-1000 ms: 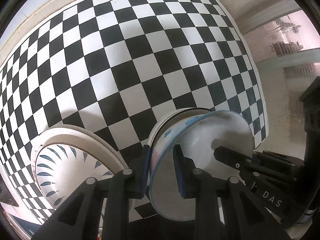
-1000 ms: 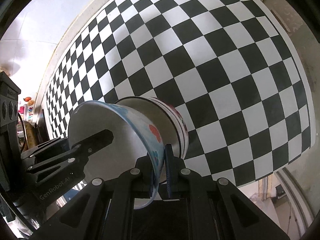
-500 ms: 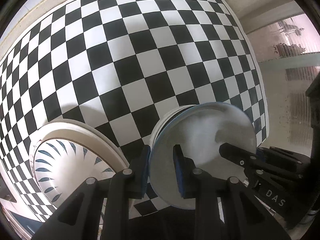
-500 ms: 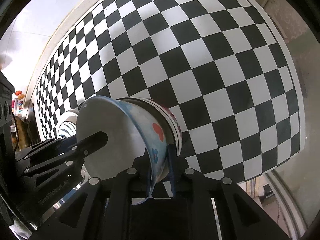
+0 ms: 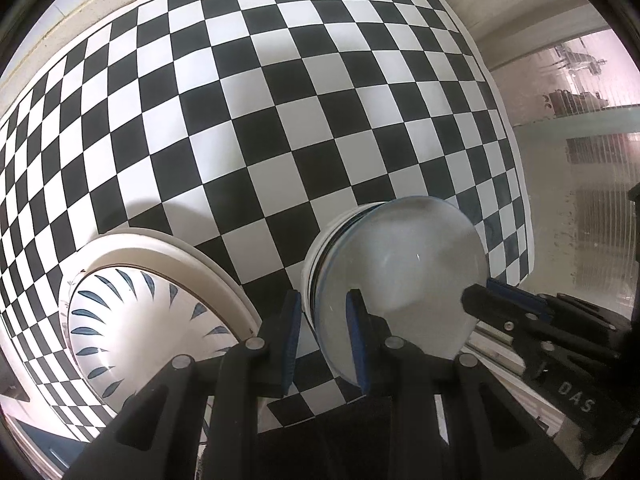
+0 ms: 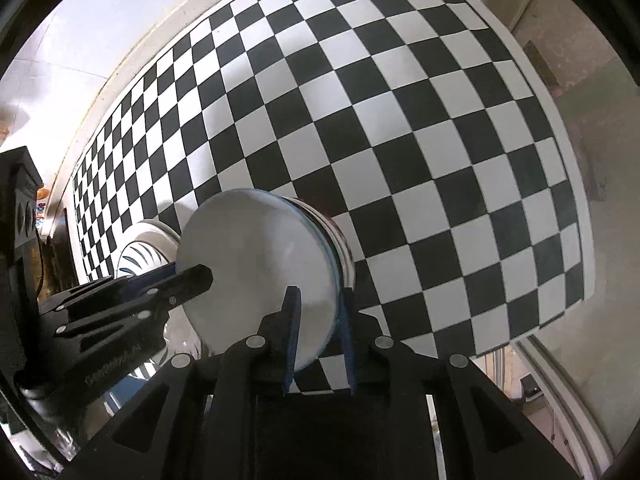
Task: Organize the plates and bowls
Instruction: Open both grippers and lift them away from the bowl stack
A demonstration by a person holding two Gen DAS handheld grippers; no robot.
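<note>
Left tongs (image 5: pixel 323 334) clamped on nested white blue-rimmed ceramic bowl (image 5: pixel 400 280); right tongs (image 6: pixel 318 330), just opening, straddle its rim. Uneven release could tip it.

We note the checkered mat (image 5: pixel 280 120) fills the upper and middle frame in both wrist views. In the left wrist view the plate (image 5: pixel 132 312) sits lower left on the mat; the nested bowls (image 5: pixel 400 280) sit lower centre-right, beside it and apart. In the right wrist view the bowls (image 6: pixel 260 272) lie centre-left, the plate (image 6: pixel 140 248) behind them at left.
</note>
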